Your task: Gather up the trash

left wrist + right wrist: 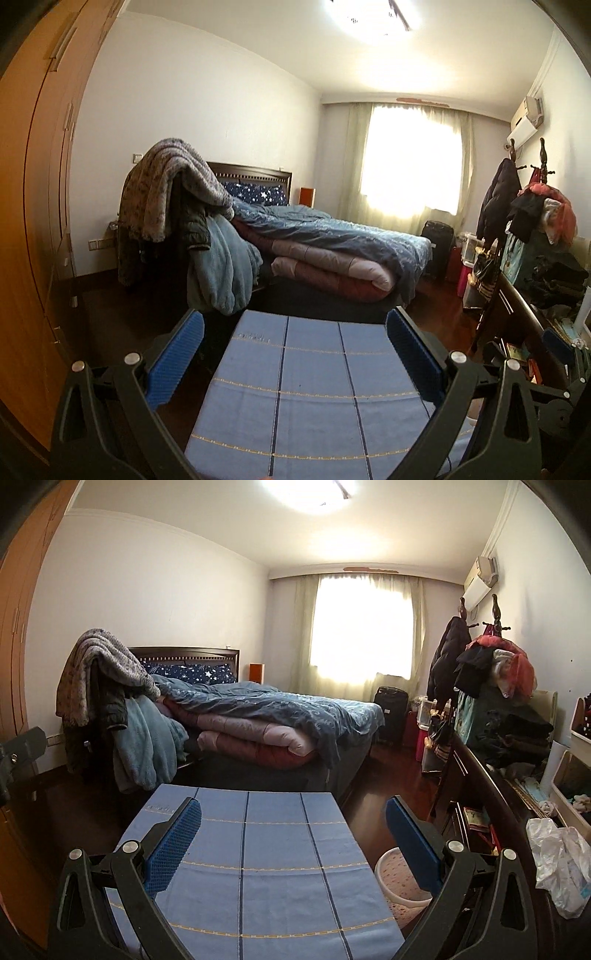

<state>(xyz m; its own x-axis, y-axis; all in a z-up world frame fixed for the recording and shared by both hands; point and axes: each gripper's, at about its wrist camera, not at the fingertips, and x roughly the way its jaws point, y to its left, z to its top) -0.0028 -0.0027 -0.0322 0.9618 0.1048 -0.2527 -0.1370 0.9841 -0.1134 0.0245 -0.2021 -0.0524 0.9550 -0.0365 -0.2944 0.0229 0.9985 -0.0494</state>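
My left gripper (294,325) is open and empty, held over a table with a blue checked cloth (306,384). My right gripper (293,812) is open and empty over the same blue cloth (258,864), towards its right edge. A pale speckled waste bin (397,882) stands on the floor just right of the table, partly behind my right gripper's right finger. A crumpled clear plastic bag (561,864) lies on the dark dresser at the far right. No trash shows on the cloth.
A bed (280,716) with heaped quilts stands beyond the table. A chair draped with blankets (173,206) is at its left. A wardrobe (40,184) lines the left wall. A cluttered dark dresser (491,775) and coat rack (495,657) line the right.
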